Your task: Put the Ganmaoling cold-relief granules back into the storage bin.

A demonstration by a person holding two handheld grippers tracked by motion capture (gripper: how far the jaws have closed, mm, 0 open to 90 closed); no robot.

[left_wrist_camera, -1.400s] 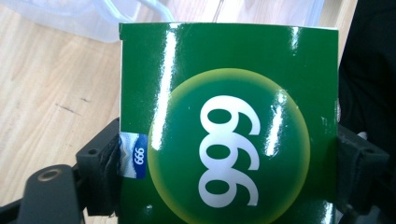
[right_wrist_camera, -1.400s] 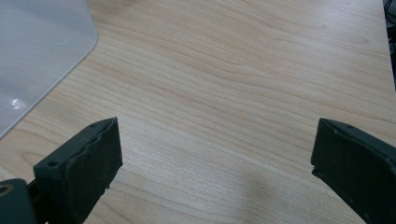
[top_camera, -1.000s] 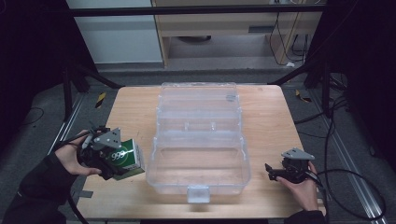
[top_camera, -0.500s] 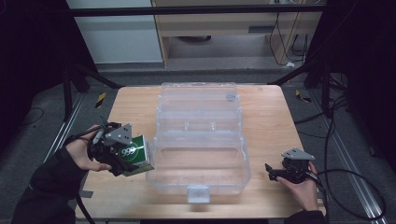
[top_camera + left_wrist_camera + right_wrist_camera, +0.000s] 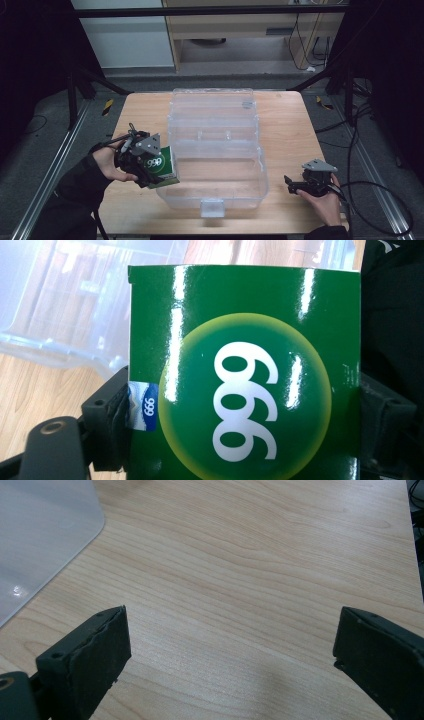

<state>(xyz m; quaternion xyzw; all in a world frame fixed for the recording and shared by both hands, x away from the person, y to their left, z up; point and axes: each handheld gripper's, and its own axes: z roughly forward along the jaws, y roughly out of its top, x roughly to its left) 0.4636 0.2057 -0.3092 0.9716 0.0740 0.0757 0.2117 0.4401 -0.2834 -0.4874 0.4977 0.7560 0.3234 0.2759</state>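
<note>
One green carton (image 5: 163, 165) is clamped between the jaws of the left gripper (image 5: 150, 167), at the near left rim of the open clear bin (image 5: 220, 197). The carton looks light, glossy and crushable; grip its flat side faces, as in the left gripper view (image 5: 245, 390). The right gripper (image 5: 292, 185) rests on the table (image 5: 290, 125) with jaws apart, empty.
</note>
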